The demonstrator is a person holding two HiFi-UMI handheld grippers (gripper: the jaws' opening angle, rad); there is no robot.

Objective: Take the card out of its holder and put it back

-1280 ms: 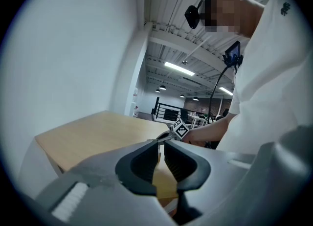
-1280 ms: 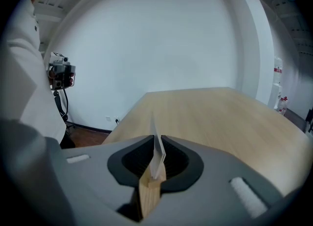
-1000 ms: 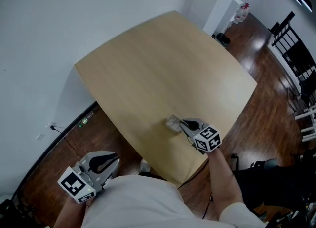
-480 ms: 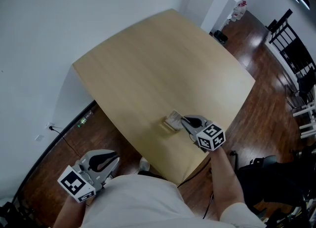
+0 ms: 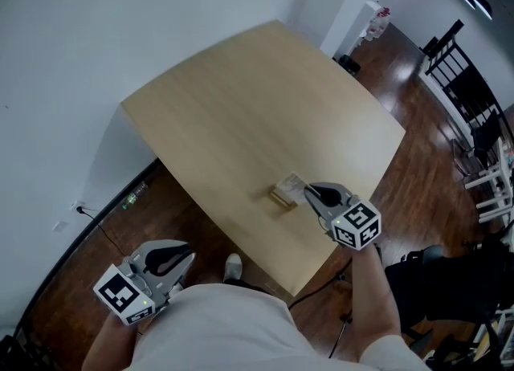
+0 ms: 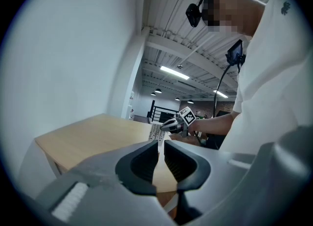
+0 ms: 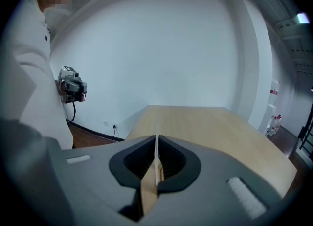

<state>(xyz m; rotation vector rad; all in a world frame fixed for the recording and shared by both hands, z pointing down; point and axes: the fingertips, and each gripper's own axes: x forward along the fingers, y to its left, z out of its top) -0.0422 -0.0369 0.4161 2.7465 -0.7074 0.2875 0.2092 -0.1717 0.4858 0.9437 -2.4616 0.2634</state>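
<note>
**Op:** Right side?
**Eng:** Your right gripper (image 5: 307,191) is clamped on the white card (image 5: 293,182), which runs edge-on between the pads. The card is right over the wooden holder (image 5: 281,197). The holder's on the table (image 5: 241,104), near your edge. Can't tell if the card's bottom edge is clear of the slot.
**Op:** Left?
**Eng:** Your left gripper (image 6: 161,146) is off the table by your side, pointing toward the card. Jaws are drawn together to a thin slit, nothing between them.

Head view looks down; all share the table (image 5: 241,104).
</note>
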